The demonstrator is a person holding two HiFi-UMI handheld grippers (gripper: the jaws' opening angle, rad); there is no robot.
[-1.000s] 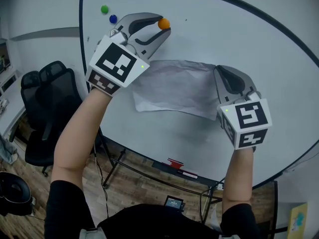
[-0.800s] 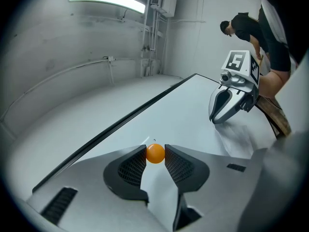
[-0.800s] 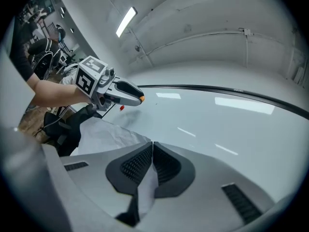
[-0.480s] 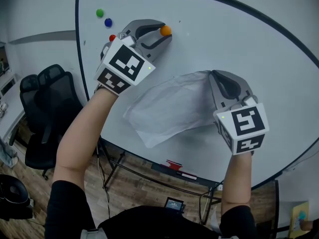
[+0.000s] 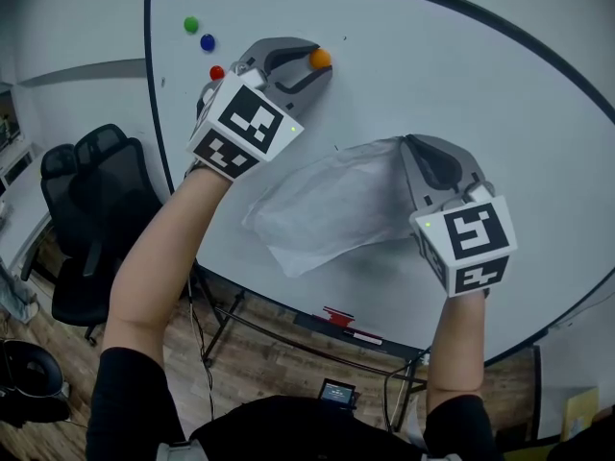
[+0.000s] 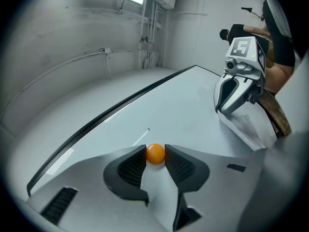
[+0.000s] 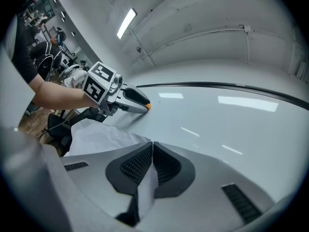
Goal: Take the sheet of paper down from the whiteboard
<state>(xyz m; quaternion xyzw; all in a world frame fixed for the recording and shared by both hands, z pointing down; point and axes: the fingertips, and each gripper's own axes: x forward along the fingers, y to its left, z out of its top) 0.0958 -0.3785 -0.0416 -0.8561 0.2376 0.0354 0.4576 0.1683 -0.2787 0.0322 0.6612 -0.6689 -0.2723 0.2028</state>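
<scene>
- The sheet of paper (image 5: 327, 214) is being gripped at its right edge by the right hand-held gripper (image 7: 151, 146), whose jaws are shut tight on it. The rest is drooping loose toward the lower left in front of the whiteboard (image 5: 461, 84), with nothing seen pinning it.
- An orange magnet (image 6: 155, 153) is being pinched between the jaws of the left hand-held gripper (image 5: 320, 63), up and left of the paper. Whether it is touching the board cannot be told.
- The step in hand is being judged as parking that magnet on the board while the paper is being carried off by the right side.
- The magnet is best being set flat on bare board, clear of the paper's top edge and near the red magnet (image 5: 216, 72), so that nothing is being re-pinned.
- The left jaws are then being opened only once the magnet is seated, lest it be dropped.
- Meanwhile the right grip is being asked to hold firm and pull gently away from the board, since a thin, creased sheet is likely being torn or slipped by a jerk.
</scene>
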